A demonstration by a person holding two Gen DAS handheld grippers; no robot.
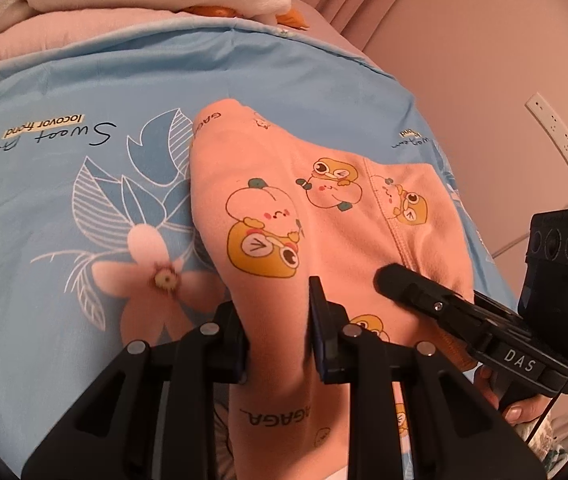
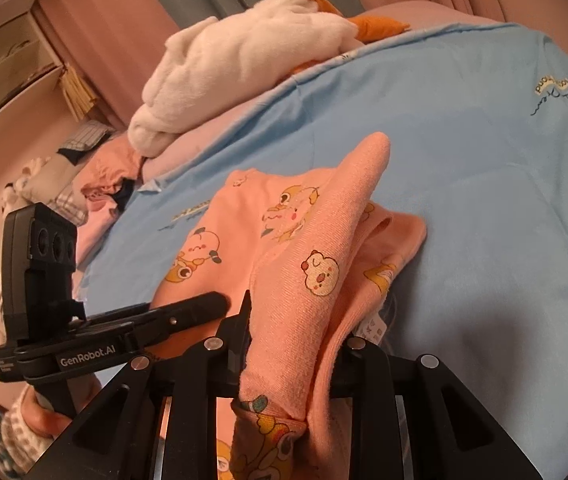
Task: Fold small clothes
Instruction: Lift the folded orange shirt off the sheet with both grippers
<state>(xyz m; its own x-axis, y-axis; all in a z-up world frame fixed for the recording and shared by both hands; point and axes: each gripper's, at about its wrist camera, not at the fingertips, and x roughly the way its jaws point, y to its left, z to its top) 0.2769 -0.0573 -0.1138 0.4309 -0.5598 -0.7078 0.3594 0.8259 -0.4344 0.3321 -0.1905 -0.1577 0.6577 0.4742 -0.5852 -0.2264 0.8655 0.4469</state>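
Pink garment (image 1: 323,216): long axis runs forward from both tongs; left gripper (image 1: 280,336) and right gripper (image 2: 291,344) each pinch its near edge.

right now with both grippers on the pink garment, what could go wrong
The pink garment looks bunched in the right gripper, so a crooked fold may get locked in. The left gripper seems to hold only a narrow strip, which might slip. Dragging could wrinkle the blue sheet.

Garment (image 1: 323,216): peach-pink, yellow/white cartoon print. Bedsheet (image 1: 64,208): light blue, pink flower, blue leaves. Plush blanket (image 2: 244,52): white, orange patches.
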